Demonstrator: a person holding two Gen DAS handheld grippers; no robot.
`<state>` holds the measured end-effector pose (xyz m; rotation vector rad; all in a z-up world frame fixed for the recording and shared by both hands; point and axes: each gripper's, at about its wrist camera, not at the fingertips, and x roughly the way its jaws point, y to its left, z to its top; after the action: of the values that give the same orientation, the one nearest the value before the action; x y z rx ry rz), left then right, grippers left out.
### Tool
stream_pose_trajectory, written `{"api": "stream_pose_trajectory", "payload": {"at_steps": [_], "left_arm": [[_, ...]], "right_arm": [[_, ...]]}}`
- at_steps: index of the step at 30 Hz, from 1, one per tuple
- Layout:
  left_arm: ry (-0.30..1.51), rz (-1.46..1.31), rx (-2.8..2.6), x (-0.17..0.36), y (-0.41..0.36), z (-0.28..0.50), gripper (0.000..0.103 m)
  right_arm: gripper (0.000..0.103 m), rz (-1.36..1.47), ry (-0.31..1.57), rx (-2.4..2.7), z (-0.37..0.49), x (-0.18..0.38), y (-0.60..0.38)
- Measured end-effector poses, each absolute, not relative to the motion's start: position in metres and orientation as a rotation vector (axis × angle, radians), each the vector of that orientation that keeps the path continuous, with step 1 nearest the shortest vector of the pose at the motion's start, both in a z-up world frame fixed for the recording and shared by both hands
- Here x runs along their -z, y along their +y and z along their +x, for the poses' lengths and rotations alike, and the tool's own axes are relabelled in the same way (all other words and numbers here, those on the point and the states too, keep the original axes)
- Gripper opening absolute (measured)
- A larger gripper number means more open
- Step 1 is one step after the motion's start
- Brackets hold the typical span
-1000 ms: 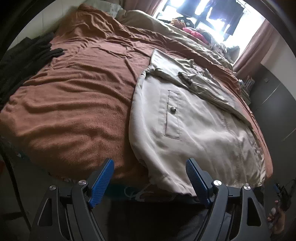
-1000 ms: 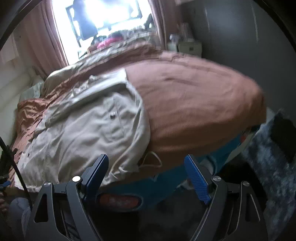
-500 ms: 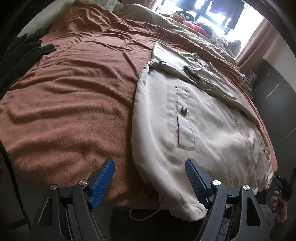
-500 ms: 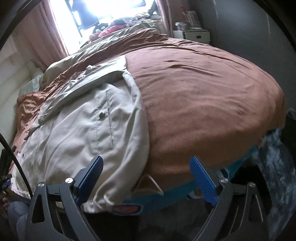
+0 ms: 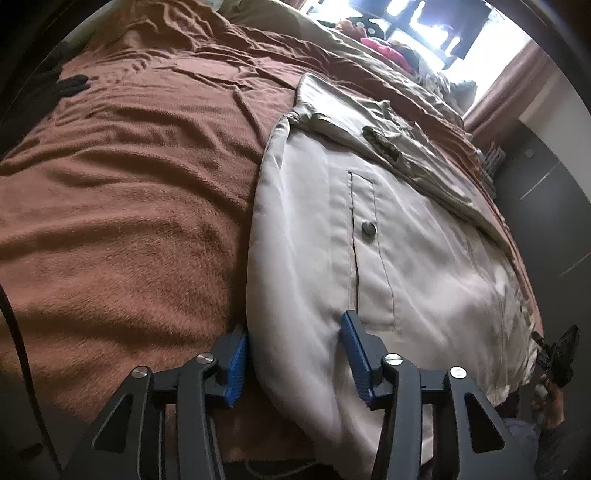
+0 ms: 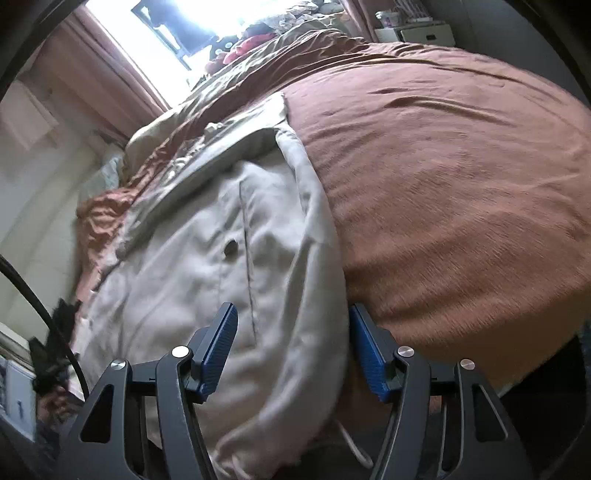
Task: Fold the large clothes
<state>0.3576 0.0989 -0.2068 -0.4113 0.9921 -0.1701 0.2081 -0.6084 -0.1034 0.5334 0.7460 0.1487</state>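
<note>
**Both tongs closing on the jacket hem**

Beige jacket point(image 5: 388, 240) lies on the brown bed point(image 5: 129, 221). Left gripper point(image 5: 295, 354) and right gripper point(image 6: 291, 347) straddle its edges, jaws closing, fabric between. Only the right view shows the drawstring point(image 6: 352, 448).

This is a home bedroom: a wide bed point(image 5: 110, 229) under a rust-brown blanket point(image 6: 461, 177) fills the room, crumpled bedding point(image 5: 280, 22) lies at its far end, pink curtains point(image 6: 122, 74) frame a bright window point(image 6: 221, 22), and a small white nightstand point(image 6: 417, 33) stands far right.
</note>
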Motion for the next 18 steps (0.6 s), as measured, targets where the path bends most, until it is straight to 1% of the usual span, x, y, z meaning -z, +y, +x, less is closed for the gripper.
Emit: {"api": "stream_pose_trajectory", "payload": {"at_steps": [8,10,12,13,14,17,18], "left_arm": [[0.990,-0.507,0.231,0.213,0.097,0.342,0.043],[0.988,-0.521,0.234,0.212,0.096,0.337,0.037],[0.985,-0.550,0.243,0.214,0.094,0.333,0.036],[0.981,-0.560,0.247,0.214,0.094,0.332,0.036],[0.976,-0.570,0.247,0.215,0.094,0.332,0.036],[0.972,-0.616,0.253,0.217,0.097,0.334,0.036],[0.971,-0.627,0.255,0.217,0.097,0.334,0.036]], "right_arm": [[0.061,0.545,0.794,-0.183,0.227,0.107,-0.605],[0.061,0.566,0.801,-0.216,0.223,0.108,-0.605],[0.061,0.590,0.800,-0.258,0.216,0.111,-0.605],[0.060,0.614,0.796,-0.289,0.212,0.113,-0.604],[0.056,0.642,0.793,-0.319,0.208,0.115,-0.605],[0.056,0.668,0.778,-0.347,0.204,0.121,-0.605],[0.052,0.680,0.770,-0.341,0.202,0.123,-0.606]]}}
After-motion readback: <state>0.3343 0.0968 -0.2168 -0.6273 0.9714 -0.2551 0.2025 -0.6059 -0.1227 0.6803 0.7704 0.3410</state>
